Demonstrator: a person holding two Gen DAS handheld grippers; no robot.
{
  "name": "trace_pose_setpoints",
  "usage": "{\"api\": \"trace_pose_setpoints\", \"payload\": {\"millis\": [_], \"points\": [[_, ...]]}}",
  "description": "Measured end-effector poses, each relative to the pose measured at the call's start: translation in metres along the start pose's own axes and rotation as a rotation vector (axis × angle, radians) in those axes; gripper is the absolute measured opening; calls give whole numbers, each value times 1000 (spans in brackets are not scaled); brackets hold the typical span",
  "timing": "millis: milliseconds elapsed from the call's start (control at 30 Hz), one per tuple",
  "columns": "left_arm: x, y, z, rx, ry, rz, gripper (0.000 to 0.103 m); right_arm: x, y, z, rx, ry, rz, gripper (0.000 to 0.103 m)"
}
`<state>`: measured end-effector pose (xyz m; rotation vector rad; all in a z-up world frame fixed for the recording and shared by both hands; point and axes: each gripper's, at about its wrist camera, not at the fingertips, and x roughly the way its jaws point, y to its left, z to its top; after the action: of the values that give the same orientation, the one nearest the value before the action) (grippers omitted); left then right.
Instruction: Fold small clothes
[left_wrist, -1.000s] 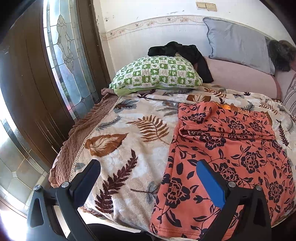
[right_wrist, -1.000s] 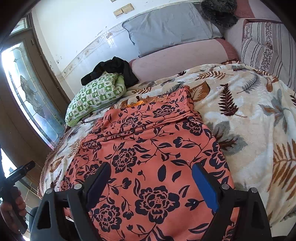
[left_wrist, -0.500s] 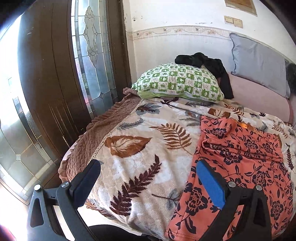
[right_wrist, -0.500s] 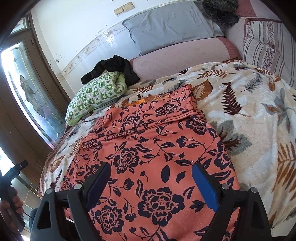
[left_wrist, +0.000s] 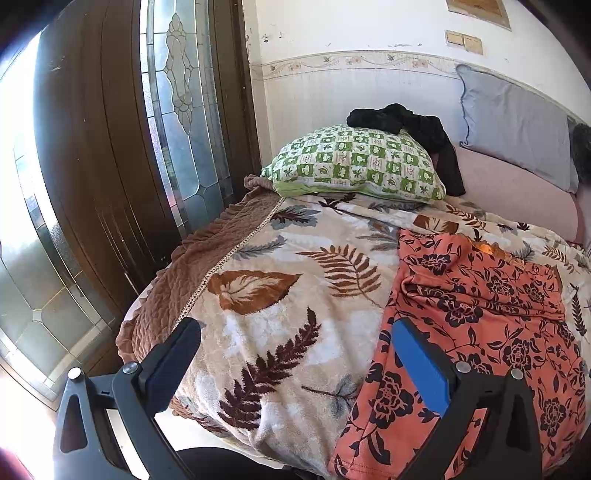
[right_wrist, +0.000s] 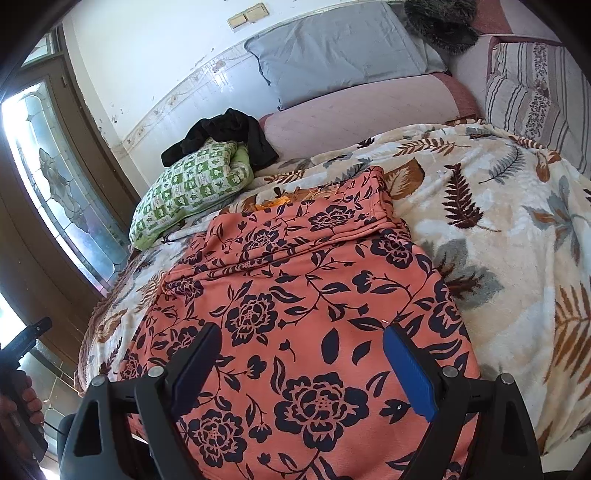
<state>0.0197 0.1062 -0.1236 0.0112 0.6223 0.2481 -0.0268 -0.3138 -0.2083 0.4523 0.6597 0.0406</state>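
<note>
Both claws spread wide, gripping nothing: left gripper (left_wrist: 295, 350) over leaf-print fleece blanket (left_wrist: 266, 321), right gripper (right_wrist: 301, 354) over orange garment with dark floral print (right_wrist: 295, 295). Garment lies flat on blanket near bed's front edge, far end folded back on itself. Green-and-white checked pillow (left_wrist: 354, 162) beyond, at head of bed. Black crumpled cloth (left_wrist: 410, 125) draped over pillow's far side.
</note>
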Motion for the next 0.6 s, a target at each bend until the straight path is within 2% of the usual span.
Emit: {"api": "trace_pose_setpoints", "payload": {"millis": [67,133,300,433,533,567,600], "points": [[2,-3,-2,11,11,-7,103,0,0,0,-1,3,-3,91],[11,-10,-6,32,56,-52,103,0,-3,0,1,9,-8,91],[60,-26,-38,45,315,-183,103,1,-27,1,95,31,-16,91],[86,-26,-64,-22,467,-257,103,-4,-48,1,178,23,-17,91],[97,-19,-75,-92,527,-299,102,-4,-57,1,217,28,-16,91],[100,-17,-78,-109,537,-313,101,-3,-60,1,230,34,-18,91],[101,-16,-80,-119,549,-325,93,-2,-62,1,242,41,-21,91]]}}
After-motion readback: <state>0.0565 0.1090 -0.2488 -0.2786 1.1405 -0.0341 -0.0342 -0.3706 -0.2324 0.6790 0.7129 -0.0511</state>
